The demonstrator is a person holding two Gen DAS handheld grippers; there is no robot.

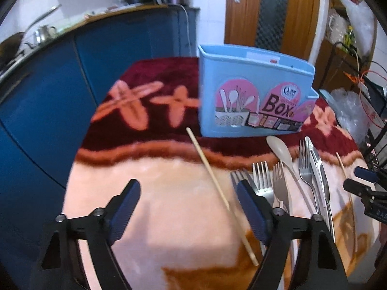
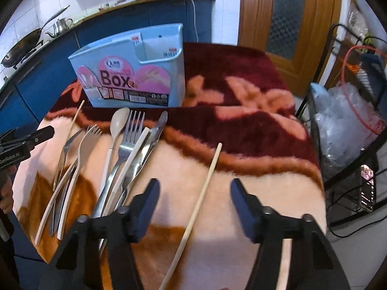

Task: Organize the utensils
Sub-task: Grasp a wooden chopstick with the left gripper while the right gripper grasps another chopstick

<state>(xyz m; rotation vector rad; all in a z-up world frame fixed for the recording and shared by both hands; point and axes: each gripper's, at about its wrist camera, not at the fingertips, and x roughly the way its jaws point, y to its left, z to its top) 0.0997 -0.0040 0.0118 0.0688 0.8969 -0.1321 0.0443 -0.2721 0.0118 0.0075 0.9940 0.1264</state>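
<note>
the right gripper hangs low over the blanket with its jaws wide apart and nothing between the pads; a single wooden chopstick lies right in that gap, its long axis running away from the tool and leaning slightly right, far tip toward the dark red band; so the right hand looks the nearer one for it. the left gripper is spread open too, empty, with the other chopstick lying slantwise between its fingers, far tip aimed at the blue utensil box. the box stands upright at the far side of the cloth, apparently empty inside; forks, a pale spoon and knives lie bunched just in front of it, handles toward the holder; both sticks are thin, pale and straight, likely fiddly to pinch off the plush.
</note>
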